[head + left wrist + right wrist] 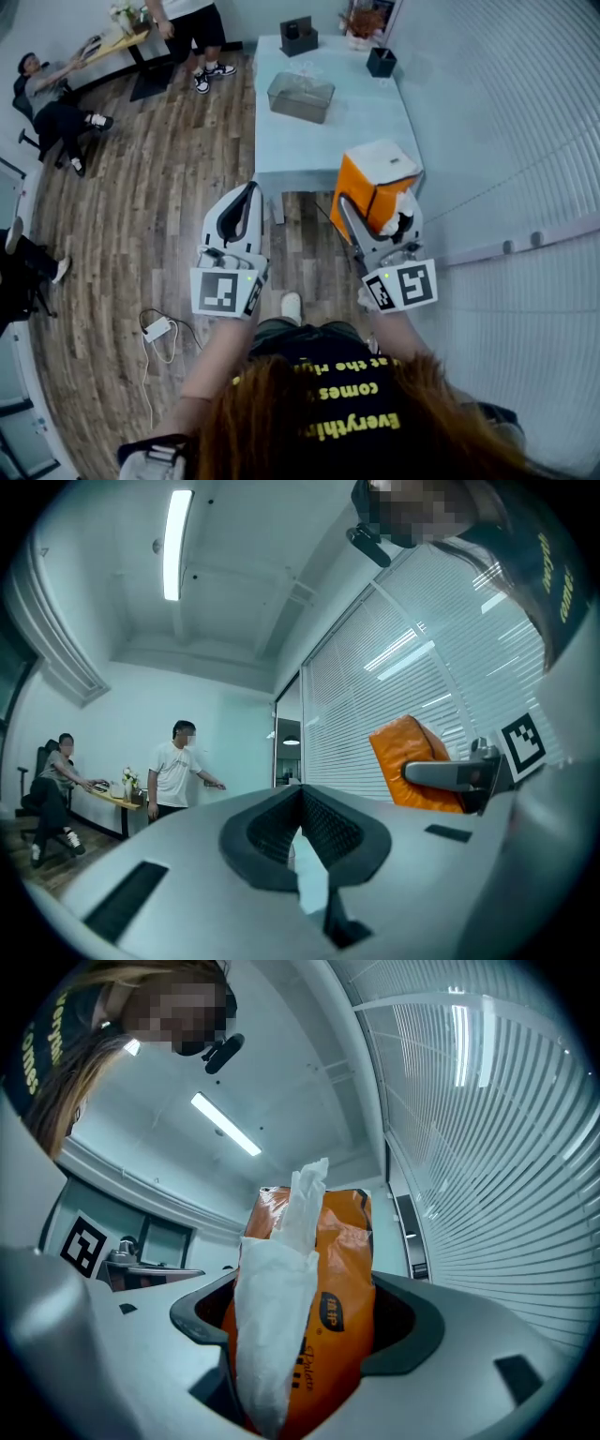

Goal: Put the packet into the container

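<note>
Holding the orange tissue packet point(337, 1279) in the right gripper point(375, 211): we see both dark fingers point(412, 1321) clamped on its sides, so the packet sits squarely between them, its lower part deep in the jaw throat and its upper part standing clear past the tips. A white tissue point(272, 1326) hangs out of the packet's front face and trails down across the jaw opening. In the head view we have the packet in the air, at the near right corner of the pale blue table point(375, 112). The clear container point(301, 97) sits further up the table, well apart from the packet. Our left gripper point(246, 192) holds nothing; its jaws are brought together, with only a thin sliver showing between them in the left gripper view. It hovers over the wooden floor point(141, 216), just off the table's near left corner. Behind the container, a black box point(298, 36) and a black cup point(381, 62) stand at the far end.
</note>
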### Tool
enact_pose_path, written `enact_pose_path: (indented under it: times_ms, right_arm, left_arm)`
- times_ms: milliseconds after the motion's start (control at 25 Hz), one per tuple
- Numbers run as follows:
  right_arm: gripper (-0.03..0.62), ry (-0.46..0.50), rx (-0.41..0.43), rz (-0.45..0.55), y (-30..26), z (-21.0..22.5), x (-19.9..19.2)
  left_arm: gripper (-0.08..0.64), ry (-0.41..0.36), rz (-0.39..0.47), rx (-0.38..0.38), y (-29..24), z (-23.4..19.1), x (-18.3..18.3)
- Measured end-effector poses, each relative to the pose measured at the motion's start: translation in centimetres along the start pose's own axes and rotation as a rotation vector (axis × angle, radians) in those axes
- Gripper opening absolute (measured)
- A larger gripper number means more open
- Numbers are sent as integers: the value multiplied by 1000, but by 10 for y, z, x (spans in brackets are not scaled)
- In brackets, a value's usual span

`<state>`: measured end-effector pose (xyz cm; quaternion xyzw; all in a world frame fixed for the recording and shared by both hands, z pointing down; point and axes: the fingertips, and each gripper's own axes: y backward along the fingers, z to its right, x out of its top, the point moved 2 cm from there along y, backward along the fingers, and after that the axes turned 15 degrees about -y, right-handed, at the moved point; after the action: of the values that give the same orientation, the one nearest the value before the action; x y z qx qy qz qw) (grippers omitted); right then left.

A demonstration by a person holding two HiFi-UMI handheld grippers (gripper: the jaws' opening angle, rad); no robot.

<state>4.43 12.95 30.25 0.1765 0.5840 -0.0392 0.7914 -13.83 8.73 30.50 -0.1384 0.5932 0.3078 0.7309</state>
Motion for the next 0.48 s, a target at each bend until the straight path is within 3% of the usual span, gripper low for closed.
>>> enact_pose_path:
  times_ms: [480]
  right_arm:
    - [376,-5,-54,-13,-40,24,-11]
  left_arm:
    - [2,23,-16,-15,-42,-29,-26]
